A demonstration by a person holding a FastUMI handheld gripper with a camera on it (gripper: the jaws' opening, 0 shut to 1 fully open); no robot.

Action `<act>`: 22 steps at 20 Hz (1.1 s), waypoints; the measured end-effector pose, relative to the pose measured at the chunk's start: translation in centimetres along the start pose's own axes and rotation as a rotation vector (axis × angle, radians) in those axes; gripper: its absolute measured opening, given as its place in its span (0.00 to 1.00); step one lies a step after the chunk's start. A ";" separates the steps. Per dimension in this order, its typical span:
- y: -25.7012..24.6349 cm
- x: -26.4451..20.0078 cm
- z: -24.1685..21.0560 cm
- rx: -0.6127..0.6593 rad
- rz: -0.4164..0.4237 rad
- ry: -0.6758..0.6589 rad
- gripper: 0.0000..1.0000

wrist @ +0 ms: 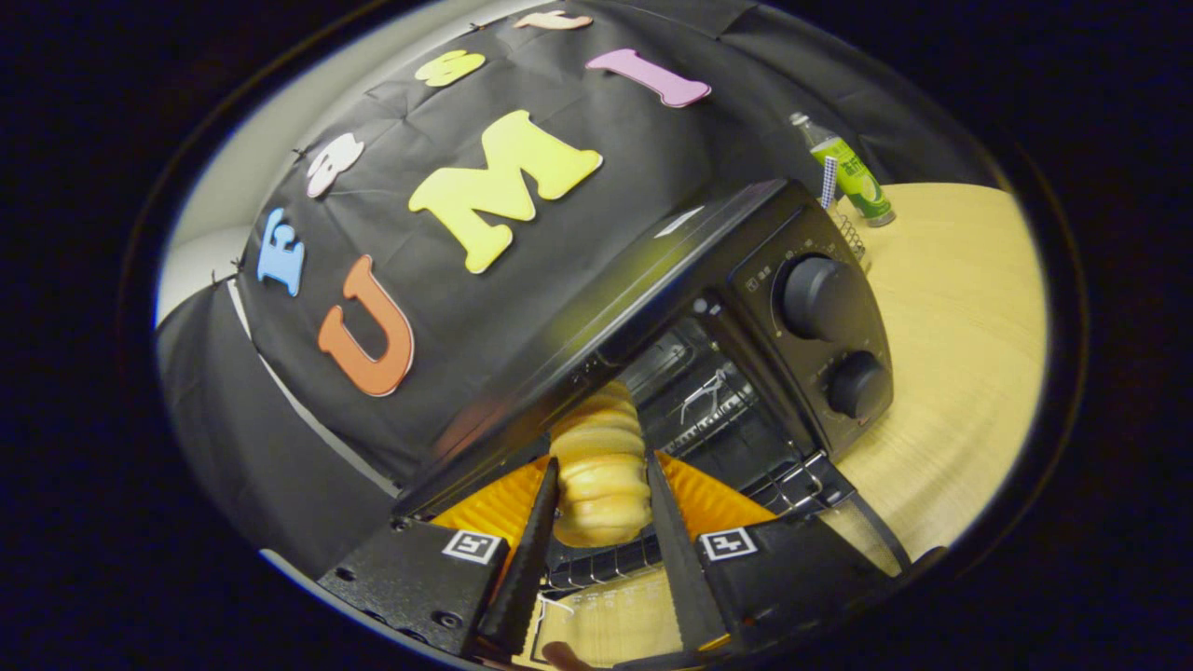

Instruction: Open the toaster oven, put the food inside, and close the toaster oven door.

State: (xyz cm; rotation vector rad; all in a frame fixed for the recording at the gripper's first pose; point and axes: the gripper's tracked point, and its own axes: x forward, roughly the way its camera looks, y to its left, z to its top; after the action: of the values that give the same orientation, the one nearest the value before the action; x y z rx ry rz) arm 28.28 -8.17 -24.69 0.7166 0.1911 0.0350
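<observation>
The black toaster oven (746,280) stands open on the wooden table, its two knobs (820,298) to the right of the cavity. A golden ridged bread roll (601,494) sits between my fingers, at the mouth of the cavity. My gripper (601,461) is shut on the roll, one finger (531,550) on its left side and the other on its right. Under the roll lies an orange fluted plate (485,508), over the wire rack (792,480). The lowered glass door (606,615) lies flat below my fingers.
A green bottle (853,177) stands behind the oven on the pale wooden table (951,373), with a small wire holder (848,238) beside it. The black cloth wall hangs behind and to the left of the oven.
</observation>
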 end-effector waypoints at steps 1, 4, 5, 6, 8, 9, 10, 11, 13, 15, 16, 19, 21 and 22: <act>0.1 0.4 0.2 -0.004 0.002 -0.013 0.64; 0.0 0.8 0.0 -0.038 -0.003 -0.017 0.69; 0.0 0.9 -0.3 -0.037 -0.004 -0.008 0.73; -0.1 1.0 -0.5 -0.038 -0.003 -0.006 0.77; -0.2 0.6 -0.3 -0.047 -0.003 -0.017 0.85; -0.3 0.5 -0.3 -0.054 -0.005 -0.013 0.89; -0.1 0.2 -0.6 -0.058 0.004 -0.006 0.93; 0.2 -0.1 -0.8 -0.068 0.011 -0.003 1.00; 0.3 -1.2 -0.9 -0.102 0.006 -0.006 1.00; 0.3 -2.5 -1.5 -0.134 -0.007 0.002 1.00; 0.6 -3.1 -1.9 -0.145 -0.003 0.007 1.00; 1.2 -5.4 -2.8 -0.180 0.012 0.022 1.00; 1.3 -6.9 -3.2 -0.211 0.017 0.013 1.00; 0.8 -7.6 -3.3 -0.223 -0.002 0.007 1.00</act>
State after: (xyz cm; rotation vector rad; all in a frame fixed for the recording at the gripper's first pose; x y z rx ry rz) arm 20.27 -6.13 -25.39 0.4936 0.1911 0.0555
